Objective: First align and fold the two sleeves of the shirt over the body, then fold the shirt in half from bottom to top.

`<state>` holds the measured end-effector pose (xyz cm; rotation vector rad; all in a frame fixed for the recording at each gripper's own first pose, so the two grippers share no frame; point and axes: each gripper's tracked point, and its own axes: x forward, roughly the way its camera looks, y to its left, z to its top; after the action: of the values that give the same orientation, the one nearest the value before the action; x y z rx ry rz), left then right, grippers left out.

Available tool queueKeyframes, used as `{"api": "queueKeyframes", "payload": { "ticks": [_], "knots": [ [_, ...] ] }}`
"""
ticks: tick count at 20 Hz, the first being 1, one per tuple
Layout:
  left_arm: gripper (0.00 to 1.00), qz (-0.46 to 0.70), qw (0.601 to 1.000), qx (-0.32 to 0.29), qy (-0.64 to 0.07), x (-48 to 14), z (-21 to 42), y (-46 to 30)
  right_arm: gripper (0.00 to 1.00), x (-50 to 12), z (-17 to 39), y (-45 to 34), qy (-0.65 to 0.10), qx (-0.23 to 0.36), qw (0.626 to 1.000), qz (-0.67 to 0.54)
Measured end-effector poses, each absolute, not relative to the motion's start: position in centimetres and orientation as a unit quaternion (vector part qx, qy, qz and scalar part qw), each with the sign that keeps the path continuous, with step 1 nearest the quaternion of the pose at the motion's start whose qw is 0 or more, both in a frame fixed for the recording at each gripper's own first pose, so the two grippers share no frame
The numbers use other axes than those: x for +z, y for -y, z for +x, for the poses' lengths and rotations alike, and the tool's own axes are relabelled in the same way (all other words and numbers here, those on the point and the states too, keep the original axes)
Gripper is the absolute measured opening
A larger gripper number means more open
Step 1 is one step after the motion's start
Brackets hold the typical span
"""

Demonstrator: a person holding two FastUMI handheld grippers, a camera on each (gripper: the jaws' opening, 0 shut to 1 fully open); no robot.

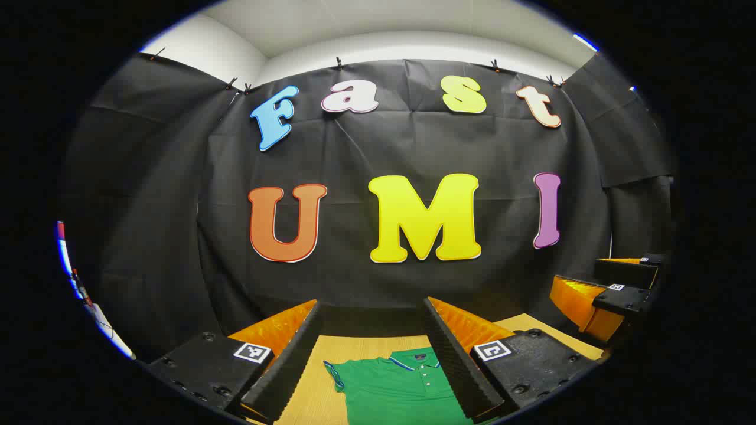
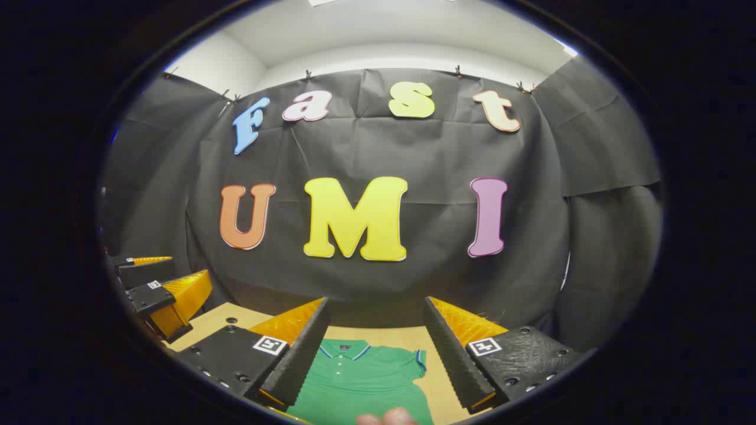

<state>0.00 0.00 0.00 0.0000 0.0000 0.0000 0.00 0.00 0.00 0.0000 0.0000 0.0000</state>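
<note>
A green polo shirt [image 1: 396, 386] with a blue-edged collar and white buttons lies flat on the wooden table [image 1: 310, 392], collar toward the wall. My left gripper [image 1: 372, 306] hovers above it, open, with nothing between its fingers; one short sleeve [image 1: 336, 373] spreads out to the side. In the right gripper view the shirt [image 2: 363, 381] lies under my right gripper [image 2: 376, 302], which is open and holds nothing, and the other sleeve [image 2: 416, 359] sticks out. Each gripper appears at the side of the other's view: right gripper [image 1: 614, 283], left gripper [image 2: 156, 280], both open.
The black cloth wall [image 2: 413, 153] hangs close behind the table's far edge. Bare wood table [image 2: 440, 383] runs beside the shirt. A person's fingertip [image 2: 387, 418] pokes in at the bottom of the right gripper view, over the shirt's body.
</note>
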Motion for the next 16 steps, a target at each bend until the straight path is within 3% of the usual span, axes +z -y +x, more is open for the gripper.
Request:
{"api": "queueKeyframes", "payload": {
  "ticks": [16],
  "knots": [
    [1.00, -0.007, 1.000, -0.004, -0.003, -0.5, 0.6, 1.9, 0.95, -1.3, 1.2, 2.4, -0.019, 0.012, 1.000, -0.004]
  ]
}}
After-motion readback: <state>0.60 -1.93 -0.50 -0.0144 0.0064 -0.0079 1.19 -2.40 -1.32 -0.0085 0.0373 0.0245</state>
